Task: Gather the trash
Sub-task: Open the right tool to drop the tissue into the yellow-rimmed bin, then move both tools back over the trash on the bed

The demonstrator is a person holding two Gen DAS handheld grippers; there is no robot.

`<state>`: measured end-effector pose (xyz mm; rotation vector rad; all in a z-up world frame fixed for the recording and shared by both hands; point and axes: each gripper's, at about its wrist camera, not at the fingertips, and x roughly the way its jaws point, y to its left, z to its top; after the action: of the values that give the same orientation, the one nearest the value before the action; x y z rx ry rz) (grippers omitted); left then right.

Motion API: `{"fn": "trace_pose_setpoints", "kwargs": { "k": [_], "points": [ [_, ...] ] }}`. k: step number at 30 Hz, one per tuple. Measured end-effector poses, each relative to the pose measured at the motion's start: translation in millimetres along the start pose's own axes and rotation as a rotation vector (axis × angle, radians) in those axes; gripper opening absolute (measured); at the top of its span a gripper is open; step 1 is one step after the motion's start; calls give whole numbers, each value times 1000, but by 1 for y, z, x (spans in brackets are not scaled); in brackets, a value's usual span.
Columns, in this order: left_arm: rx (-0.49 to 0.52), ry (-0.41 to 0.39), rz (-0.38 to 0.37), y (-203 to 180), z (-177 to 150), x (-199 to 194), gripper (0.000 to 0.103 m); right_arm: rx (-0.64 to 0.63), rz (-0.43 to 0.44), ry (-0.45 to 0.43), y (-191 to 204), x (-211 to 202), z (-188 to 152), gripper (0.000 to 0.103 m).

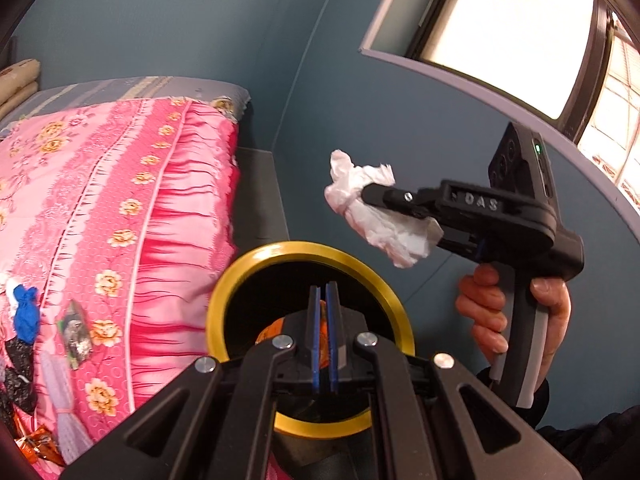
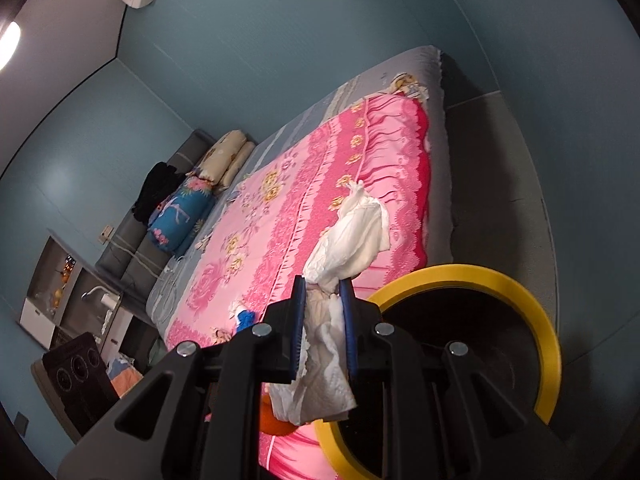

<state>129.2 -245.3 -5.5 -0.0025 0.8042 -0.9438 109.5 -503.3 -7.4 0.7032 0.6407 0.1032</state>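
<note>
The bed (image 1: 132,184) still carries a litter of wrappers and scraps (image 1: 24,344), so most collecting remains. The yellow-rimmed bin (image 1: 310,256) is pinched at its rim by the nearly closed left gripper (image 1: 325,320). The right gripper (image 1: 372,194) clamps crumpled white tissue (image 1: 376,220) just above the bin, not yet dropped.

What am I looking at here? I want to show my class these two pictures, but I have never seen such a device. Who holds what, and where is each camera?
No robot: a person holds a two-finger gripper in each hand, with a camera on each looking along its fingers. One picture is from the left gripper, whose fingers are nearly closed, apparently around the yellow rim of a black bin. It also shows the right gripper and the hand on its handle. The other picture is from the right gripper, which is clamped on a crumpled white tissue beside the bin. On the pink bedspread lie more scraps: a blue one, wrappers.
</note>
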Motion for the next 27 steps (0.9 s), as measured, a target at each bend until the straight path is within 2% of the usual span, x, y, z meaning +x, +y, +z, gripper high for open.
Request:
{"fn": "trace_pose_setpoints", "kwargs": {
  "k": [4,6,7,8,9,10,17,24,27],
  "points": [
    [12,15,-27,-6,-3,8,3,8,-22,-18,-6,-4,2,18],
    [23,2,-22,-10,-5,6,7,15,-33,-32,-8,-7,2,27],
    [31,-2,-22,-11,-6,5,18,24,-36,-39,-9,-9,3,31],
    [37,-11,-14,-11,-7,3,37,32,-36,-45,-12,-10,3,39],
    [36,-24,1,-11,-9,0,46,39,-37,-52,-14,-11,4,44],
    [26,-36,8,-9,-10,-4,55,44,-47,-61,-16,-13,4,45],
    [-21,-62,52,13,-14,-28,68,36,-80,-113,-17,-23,5,49],
    [-60,-122,164,44,-18,-64,85,-51,-21,-84,8,-15,-1,57],
    [-78,-146,213,59,-22,-82,88,-110,10,-58,26,-6,-6,59]
  ]
}}
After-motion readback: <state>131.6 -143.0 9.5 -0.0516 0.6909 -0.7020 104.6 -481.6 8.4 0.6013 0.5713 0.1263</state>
